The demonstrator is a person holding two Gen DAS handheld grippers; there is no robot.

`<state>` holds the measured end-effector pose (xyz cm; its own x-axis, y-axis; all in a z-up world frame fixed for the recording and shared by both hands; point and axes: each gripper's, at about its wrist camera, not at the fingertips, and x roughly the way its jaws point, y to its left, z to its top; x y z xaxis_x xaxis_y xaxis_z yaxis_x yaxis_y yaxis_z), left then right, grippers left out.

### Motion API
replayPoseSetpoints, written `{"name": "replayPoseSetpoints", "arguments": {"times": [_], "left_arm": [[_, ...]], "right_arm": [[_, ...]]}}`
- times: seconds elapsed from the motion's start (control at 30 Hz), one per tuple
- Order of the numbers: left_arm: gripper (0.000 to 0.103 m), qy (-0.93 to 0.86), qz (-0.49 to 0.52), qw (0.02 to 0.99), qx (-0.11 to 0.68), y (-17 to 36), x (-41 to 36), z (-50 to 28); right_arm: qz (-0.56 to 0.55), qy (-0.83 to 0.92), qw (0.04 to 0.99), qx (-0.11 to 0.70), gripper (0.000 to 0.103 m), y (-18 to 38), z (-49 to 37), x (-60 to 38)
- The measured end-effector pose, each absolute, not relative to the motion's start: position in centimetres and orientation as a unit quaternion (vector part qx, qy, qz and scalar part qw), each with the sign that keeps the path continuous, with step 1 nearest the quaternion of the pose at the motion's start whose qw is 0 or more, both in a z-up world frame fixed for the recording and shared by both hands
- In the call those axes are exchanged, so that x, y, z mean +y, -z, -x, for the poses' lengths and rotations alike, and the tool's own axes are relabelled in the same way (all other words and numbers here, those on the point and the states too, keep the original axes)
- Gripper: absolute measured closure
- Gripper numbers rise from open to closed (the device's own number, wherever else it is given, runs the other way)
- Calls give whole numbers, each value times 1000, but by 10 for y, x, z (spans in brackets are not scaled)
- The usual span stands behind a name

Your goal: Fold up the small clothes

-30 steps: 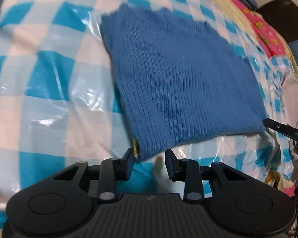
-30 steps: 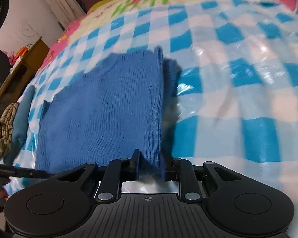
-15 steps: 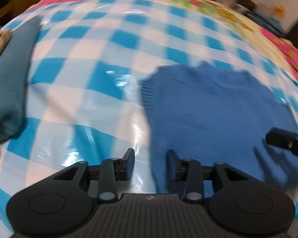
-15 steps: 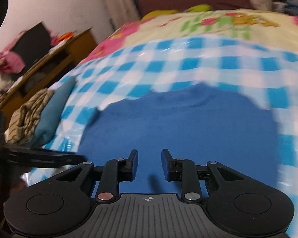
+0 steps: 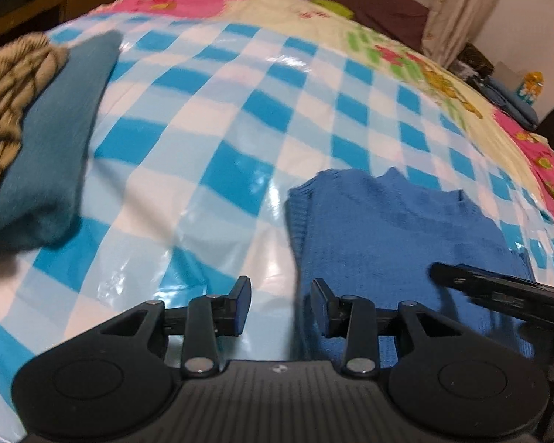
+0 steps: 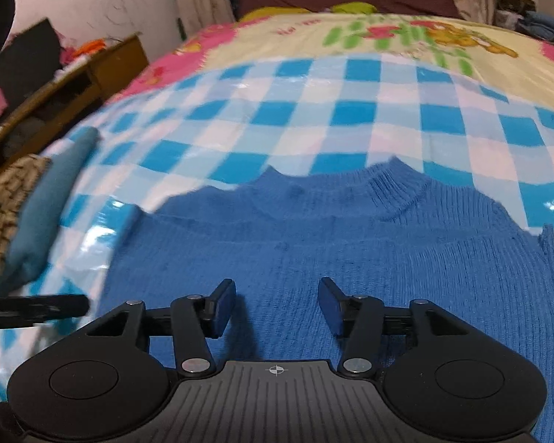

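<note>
Left tool [image 5: 280, 304] and right tool [image 6: 276, 304], both open, empty, above blue sweater [image 6: 351, 251] on checked bed cover [image 5: 240, 140].

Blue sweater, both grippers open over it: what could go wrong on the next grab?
1. The blue sweater lies on a glossy checked plastic sheet; a low pinch by the left gripper, which straddles the sweater's edge, may catch the sheet too.
2. The right gripper sits over the sweater's flat middle, away from any edge; closing there would likely bunch the knit.
3. The stacked clothes lie to the left; a wide fold swing might disturb them.
</note>
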<state>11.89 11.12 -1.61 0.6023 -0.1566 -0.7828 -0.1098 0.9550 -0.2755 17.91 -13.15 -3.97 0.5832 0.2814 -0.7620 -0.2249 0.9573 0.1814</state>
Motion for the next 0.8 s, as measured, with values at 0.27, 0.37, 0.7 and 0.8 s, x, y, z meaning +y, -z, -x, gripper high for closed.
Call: {"name": "replayPoseSetpoints", "arguments": {"times": [0.27, 0.37, 0.7, 0.8], "left_arm": [[62, 21, 131, 891, 433, 5, 100, -115], [62, 26, 117, 904, 410, -4, 93, -111], [61, 10, 53, 892, 448, 34, 59, -133], [55, 2, 53, 889, 456, 41, 61, -134]], "right_arm": [[-70, -130, 897, 417, 98, 31, -184, -137], [-82, -138, 908, 388, 100, 16, -178, -137], [-89, -106, 913, 384, 99, 43, -212, -129], [-94, -122, 902, 403, 97, 54, -213, -134]]}}
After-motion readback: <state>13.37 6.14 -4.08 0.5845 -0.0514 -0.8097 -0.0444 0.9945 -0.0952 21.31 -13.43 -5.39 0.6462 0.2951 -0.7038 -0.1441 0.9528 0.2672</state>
